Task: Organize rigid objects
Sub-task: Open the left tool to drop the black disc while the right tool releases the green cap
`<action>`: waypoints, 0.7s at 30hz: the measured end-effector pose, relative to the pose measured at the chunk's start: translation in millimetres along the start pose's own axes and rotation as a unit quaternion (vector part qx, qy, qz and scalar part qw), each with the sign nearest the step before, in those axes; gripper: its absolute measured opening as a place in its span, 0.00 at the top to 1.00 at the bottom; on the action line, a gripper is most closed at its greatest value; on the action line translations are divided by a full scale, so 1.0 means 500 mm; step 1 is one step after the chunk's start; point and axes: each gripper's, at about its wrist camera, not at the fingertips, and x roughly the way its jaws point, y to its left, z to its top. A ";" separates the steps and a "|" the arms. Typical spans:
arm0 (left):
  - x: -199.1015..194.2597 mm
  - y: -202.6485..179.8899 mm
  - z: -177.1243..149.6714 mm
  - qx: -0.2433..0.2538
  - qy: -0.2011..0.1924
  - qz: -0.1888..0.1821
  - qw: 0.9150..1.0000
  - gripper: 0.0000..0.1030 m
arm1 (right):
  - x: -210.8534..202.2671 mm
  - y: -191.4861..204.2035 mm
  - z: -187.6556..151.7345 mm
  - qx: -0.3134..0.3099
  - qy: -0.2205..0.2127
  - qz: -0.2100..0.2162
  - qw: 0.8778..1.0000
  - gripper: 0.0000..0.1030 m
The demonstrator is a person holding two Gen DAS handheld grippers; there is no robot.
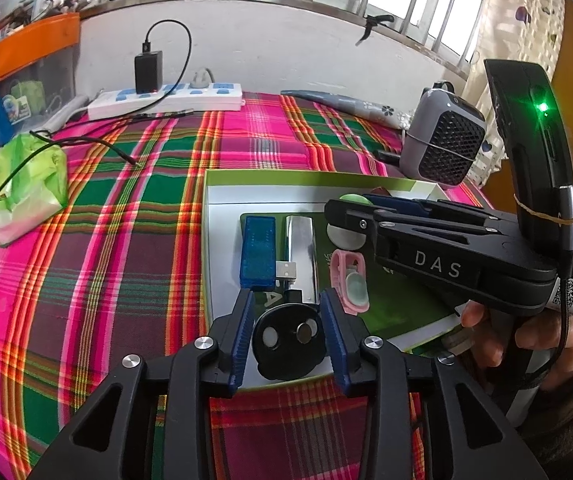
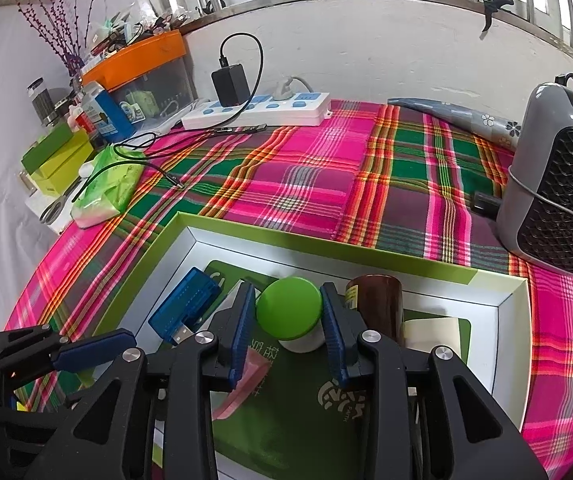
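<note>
A: Where's the black disc point(image 1: 286, 340)?
B: Lying at the tray's point(image 1: 222, 200) near edge, between the left gripper's point(image 1: 287, 338) spread jaws, with gaps either side.
A: And the right gripper point(image 2: 287, 322)?
B: In the tray, straddling the green-capped jar point(image 2: 289, 314); whether its pads press it, I can't tell.
</note>
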 end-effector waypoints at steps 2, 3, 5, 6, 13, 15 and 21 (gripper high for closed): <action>-0.003 -0.002 -0.001 0.002 -0.001 0.004 1.000 0.66 | -0.003 0.002 0.000 0.000 -0.002 -0.001 1.000 0.63; -0.005 -0.003 -0.001 0.003 -0.001 0.005 1.000 0.66 | -0.005 0.002 0.000 0.000 -0.004 -0.001 1.000 0.63; -0.009 -0.004 -0.002 0.003 -0.003 0.007 1.000 0.66 | -0.010 0.003 -0.001 0.000 -0.007 0.000 1.000 0.63; -0.011 -0.003 -0.002 0.003 -0.003 0.008 1.000 0.66 | -0.012 0.004 -0.001 0.000 -0.008 -0.001 1.000 0.63; -0.030 -0.005 -0.007 0.004 -0.009 0.015 1.000 0.65 | -0.031 0.007 -0.006 0.003 -0.016 -0.003 1.000 0.62; -0.035 -0.009 -0.010 0.005 -0.010 0.015 1.000 0.65 | -0.036 0.008 -0.008 0.002 -0.018 -0.003 1.000 0.62; -0.055 -0.020 -0.016 0.009 -0.016 0.015 1.000 0.65 | -0.054 0.013 -0.016 0.002 -0.024 -0.005 1.000 0.62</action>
